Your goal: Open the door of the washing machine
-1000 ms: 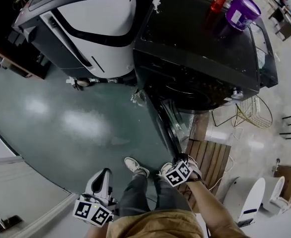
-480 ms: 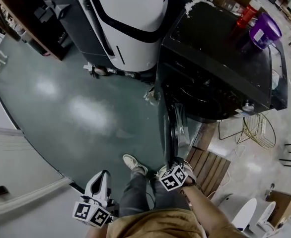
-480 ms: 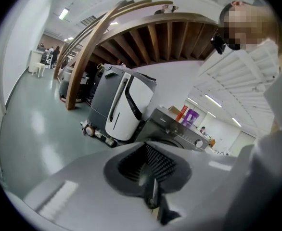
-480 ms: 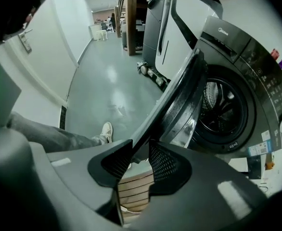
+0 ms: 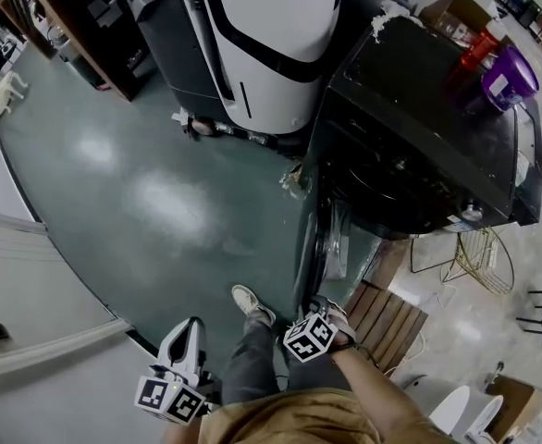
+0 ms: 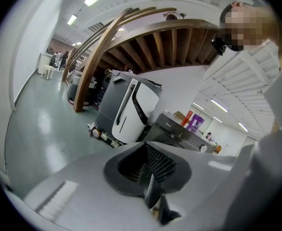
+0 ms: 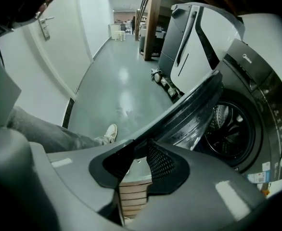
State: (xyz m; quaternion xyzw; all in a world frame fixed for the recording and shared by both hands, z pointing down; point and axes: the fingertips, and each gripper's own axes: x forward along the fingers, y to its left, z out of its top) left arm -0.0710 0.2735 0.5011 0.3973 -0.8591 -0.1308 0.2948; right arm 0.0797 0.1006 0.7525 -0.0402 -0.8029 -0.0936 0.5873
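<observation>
The black front-loading washing machine stands at the right, and its round door is swung out towards me. In the right gripper view the door's rim runs down between the pads, beside the open drum. My right gripper is shut on the outer edge of the door, its jaws having just closed a little further. My left gripper hangs at the lower left, away from the machine, jaws together with nothing in them.
A tall white-and-grey appliance stands left of the washer. A purple cup and a red bottle sit on the washer's top. A wooden slatted board and a wire basket lie by its front. My shoe is on the green floor.
The door has swung further out from the washer, with the right gripper on its edge moving left along with it. The left gripper has kept its place in the view.
</observation>
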